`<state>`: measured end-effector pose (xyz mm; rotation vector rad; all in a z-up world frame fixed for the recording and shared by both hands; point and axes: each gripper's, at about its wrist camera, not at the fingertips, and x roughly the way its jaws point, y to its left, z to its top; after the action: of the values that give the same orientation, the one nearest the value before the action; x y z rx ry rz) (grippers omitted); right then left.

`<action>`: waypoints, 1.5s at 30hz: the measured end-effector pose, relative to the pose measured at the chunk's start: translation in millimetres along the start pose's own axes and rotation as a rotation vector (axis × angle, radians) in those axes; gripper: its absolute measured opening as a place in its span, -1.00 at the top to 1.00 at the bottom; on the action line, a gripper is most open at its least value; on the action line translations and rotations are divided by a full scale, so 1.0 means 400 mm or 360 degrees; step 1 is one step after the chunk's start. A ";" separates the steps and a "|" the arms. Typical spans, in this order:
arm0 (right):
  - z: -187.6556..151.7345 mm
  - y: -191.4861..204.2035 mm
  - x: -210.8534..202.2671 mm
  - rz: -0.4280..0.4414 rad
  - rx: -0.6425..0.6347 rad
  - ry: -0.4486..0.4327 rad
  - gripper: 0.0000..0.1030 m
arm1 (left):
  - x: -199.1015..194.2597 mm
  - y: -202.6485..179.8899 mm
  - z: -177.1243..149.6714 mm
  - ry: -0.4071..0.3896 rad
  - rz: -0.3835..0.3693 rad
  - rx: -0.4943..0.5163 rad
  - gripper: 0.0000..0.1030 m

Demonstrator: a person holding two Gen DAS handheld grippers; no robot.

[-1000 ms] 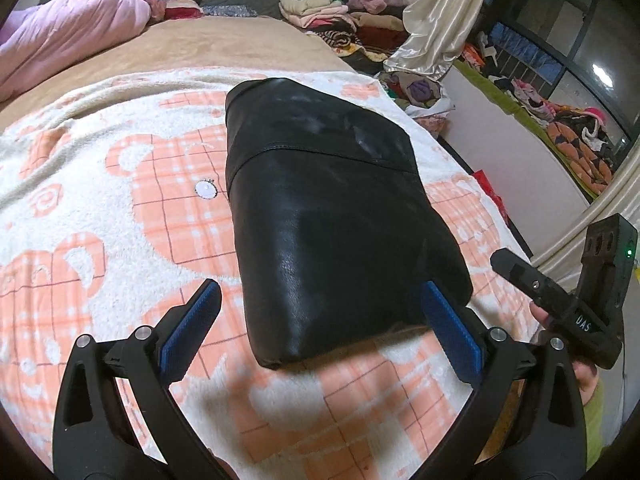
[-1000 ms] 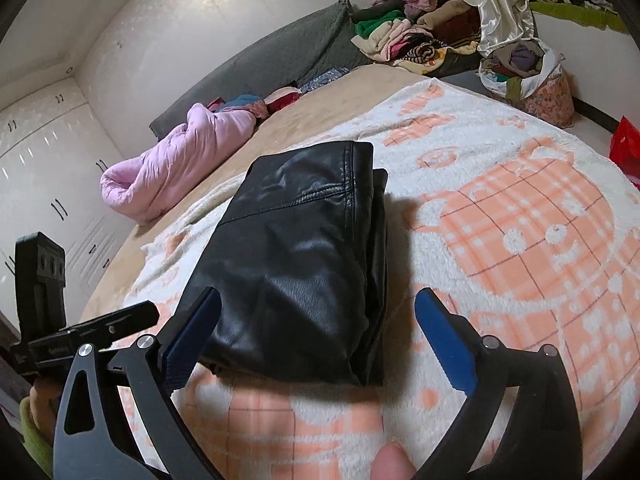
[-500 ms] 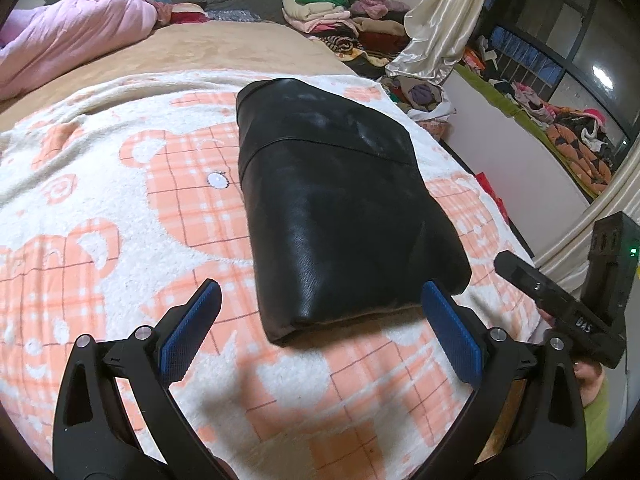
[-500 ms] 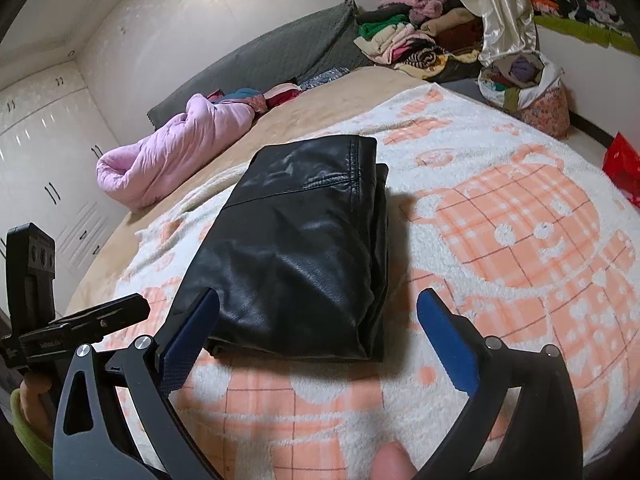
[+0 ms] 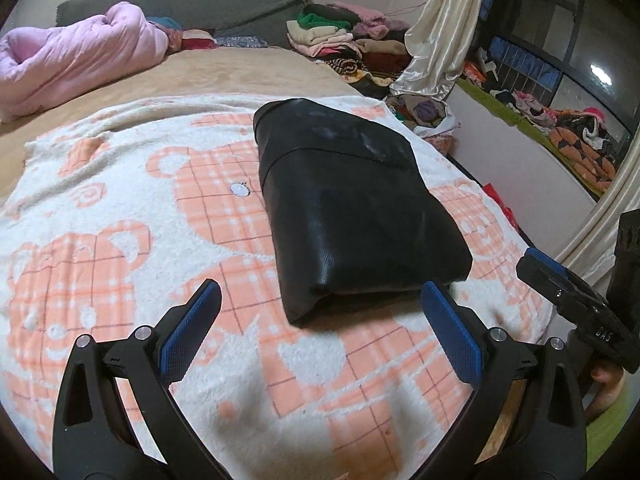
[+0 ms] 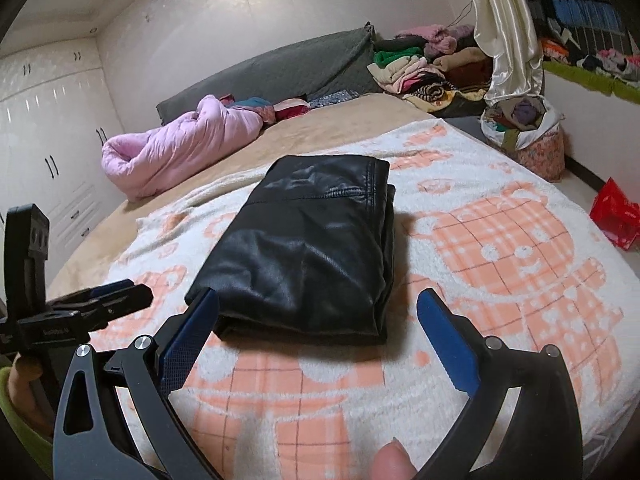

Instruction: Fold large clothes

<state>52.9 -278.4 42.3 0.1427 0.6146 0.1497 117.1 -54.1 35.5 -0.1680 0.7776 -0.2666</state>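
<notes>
Jaws spread wide on both the left gripper (image 5: 320, 316) and the right gripper (image 6: 318, 318), holding nothing. Hovering just short of the folded black leather garment (image 5: 352, 208) (image 6: 308, 248), lying flat in a compact rectangle on the white fleece blanket with orange checked bears (image 5: 120, 220) (image 6: 500, 248). Rolled pink quilted duvet (image 6: 180, 144) well behind.

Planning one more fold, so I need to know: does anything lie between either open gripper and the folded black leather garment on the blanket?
Nothing visible does. Only bare peach-and-white plaid blanket separates the left gripper and right gripper from the folded black leather garment.
</notes>
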 end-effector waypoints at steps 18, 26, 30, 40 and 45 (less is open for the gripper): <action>-0.126 0.052 -0.034 -0.0121 -0.0118 0.0070 -0.91 | -0.036 0.021 -0.102 0.0005 0.0051 -0.0022 -0.82; -0.127 0.043 -0.032 -0.0134 -0.0096 0.0082 -0.91 | -0.046 0.021 -0.101 -0.0019 0.0094 -0.0004 -0.82; -0.126 0.042 -0.032 -0.0131 -0.0096 0.0085 -0.91 | -0.044 0.022 -0.107 -0.0008 0.0094 -0.0011 -0.82; -0.126 0.041 -0.032 -0.0133 -0.0098 0.0088 -0.91 | -0.043 0.026 -0.112 0.0004 0.0095 -0.0027 -0.82; -0.124 0.040 -0.033 -0.0134 -0.0098 0.0086 -0.91 | -0.042 0.026 -0.113 0.0006 0.0108 -0.0023 -0.82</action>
<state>11.8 -260.5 12.3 0.0532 0.6678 0.0913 75.5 -41.5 12.5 -0.1544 0.7875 -0.1972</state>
